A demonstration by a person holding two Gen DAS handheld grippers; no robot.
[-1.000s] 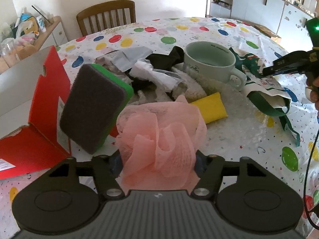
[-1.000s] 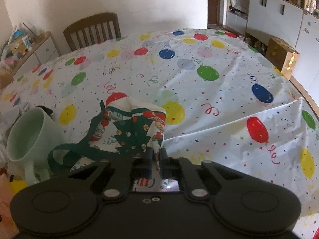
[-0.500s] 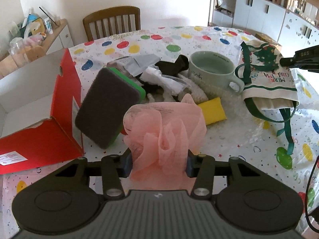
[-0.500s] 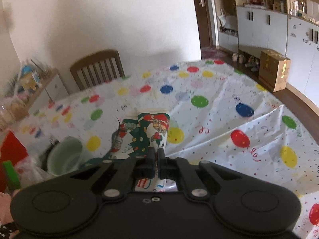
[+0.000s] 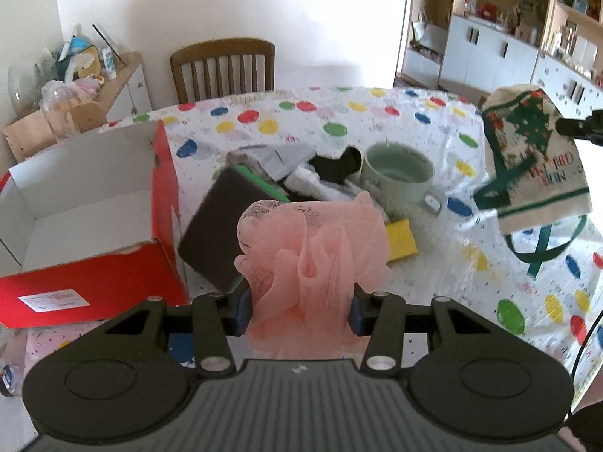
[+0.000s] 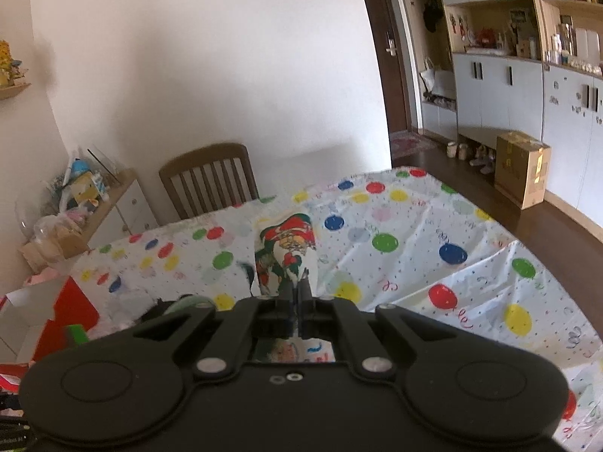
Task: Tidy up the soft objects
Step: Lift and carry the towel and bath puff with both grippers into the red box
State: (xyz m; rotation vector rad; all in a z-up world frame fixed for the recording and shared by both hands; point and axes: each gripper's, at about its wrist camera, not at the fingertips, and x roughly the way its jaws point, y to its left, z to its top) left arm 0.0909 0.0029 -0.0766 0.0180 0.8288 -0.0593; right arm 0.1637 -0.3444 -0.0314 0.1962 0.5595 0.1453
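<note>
Pink mesh bath pouf (image 5: 312, 252) sat squeezed between the left gripper (image 5: 299, 303) pads, lifted clear of the spotted tablecloth (image 5: 433, 271) (presumably bound for the open red cardboard box (image 5: 94, 203) beside it). Right gripper (image 6: 299, 293), pressed together, pinched the Christmas-print cloth bag (image 6: 288, 254), which hung ahead of its fingertips.

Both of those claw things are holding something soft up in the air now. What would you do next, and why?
Probably carry the pink mesh pouf, clamped in the left gripper, over to the open red box beside it and let go. The box's inside looks bare in this view, the pouf hangs clear of the table, and the right gripper, shut on the Christmas cloth bag, is farther away.
</note>
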